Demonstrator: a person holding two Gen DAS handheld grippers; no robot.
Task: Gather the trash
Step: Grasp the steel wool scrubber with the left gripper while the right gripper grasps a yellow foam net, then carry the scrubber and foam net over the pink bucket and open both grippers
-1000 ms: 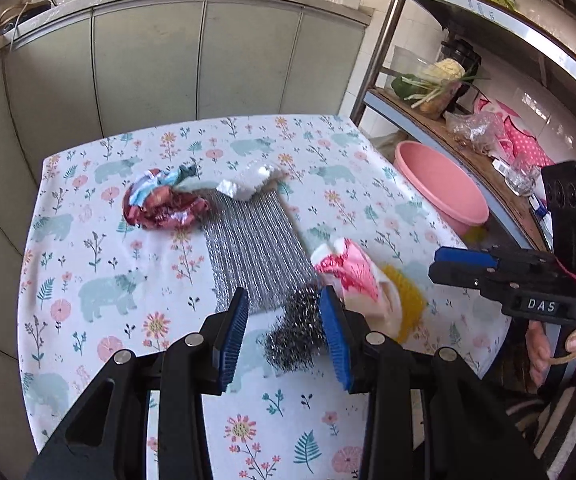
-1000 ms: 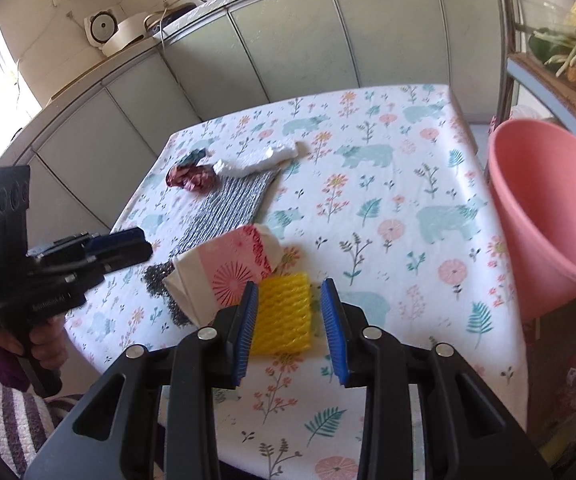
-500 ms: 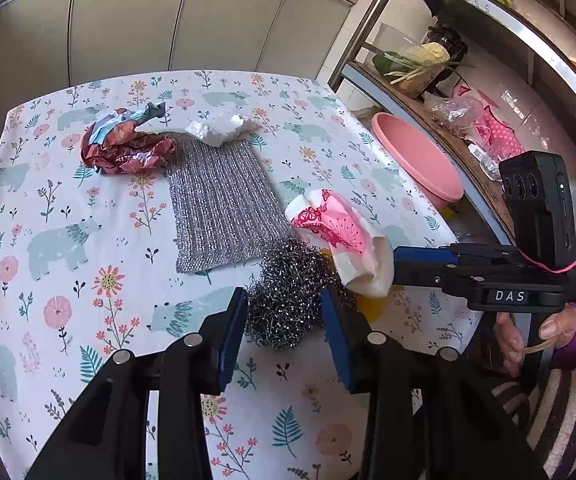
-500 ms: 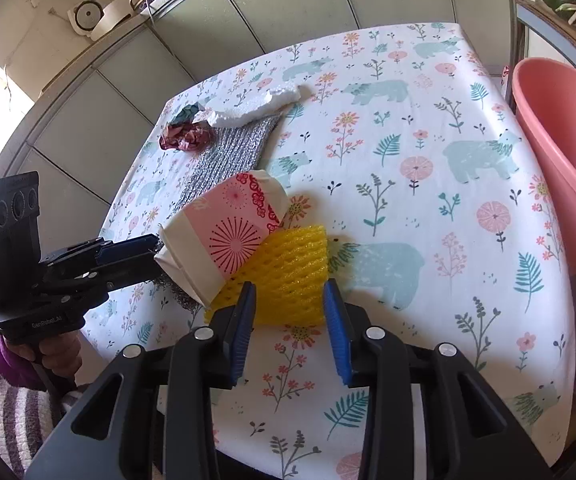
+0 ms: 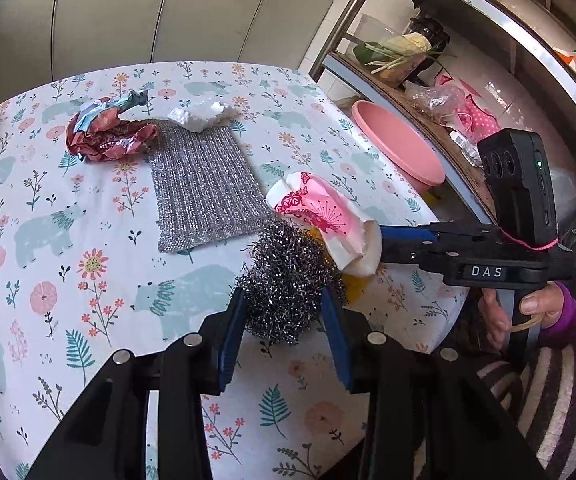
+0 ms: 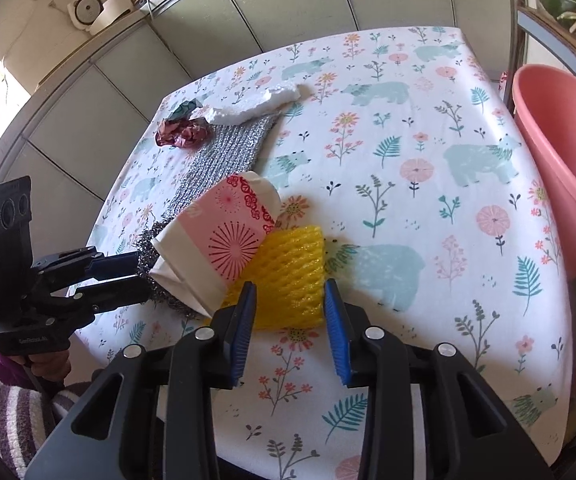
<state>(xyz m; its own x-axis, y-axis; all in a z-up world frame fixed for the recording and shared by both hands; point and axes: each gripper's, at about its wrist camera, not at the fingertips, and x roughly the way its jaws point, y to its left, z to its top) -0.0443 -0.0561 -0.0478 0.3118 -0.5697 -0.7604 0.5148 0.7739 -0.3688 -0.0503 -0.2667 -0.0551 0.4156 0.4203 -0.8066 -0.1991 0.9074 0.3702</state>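
Note:
On the floral tablecloth [image 5: 88,240] lie a steel wool ball [image 5: 292,276], a crushed pink paper cup [image 5: 328,220], a yellow foam net [image 6: 288,276], a silver mesh cloth [image 5: 204,188], a crumpled red wrapper [image 5: 108,136] and a white foam scrap [image 5: 200,116]. My left gripper [image 5: 284,312] is open, its blue pads on either side of the steel wool ball. My right gripper [image 6: 288,308] is open, its pads flanking the near edge of the yellow net. The cup [image 6: 224,240] lies between the two grippers.
A pink plastic basin [image 6: 564,168] stands just off the table's right edge, also in the left wrist view [image 5: 396,148]. A metal shelf rack [image 5: 448,80] with vegetables and bags is behind it. Grey cabinets [image 5: 128,20] run along the far side.
Both grippers have moved forward and down: the left one now straddles the steel wool ball, the right one has closed in on the yellow net.

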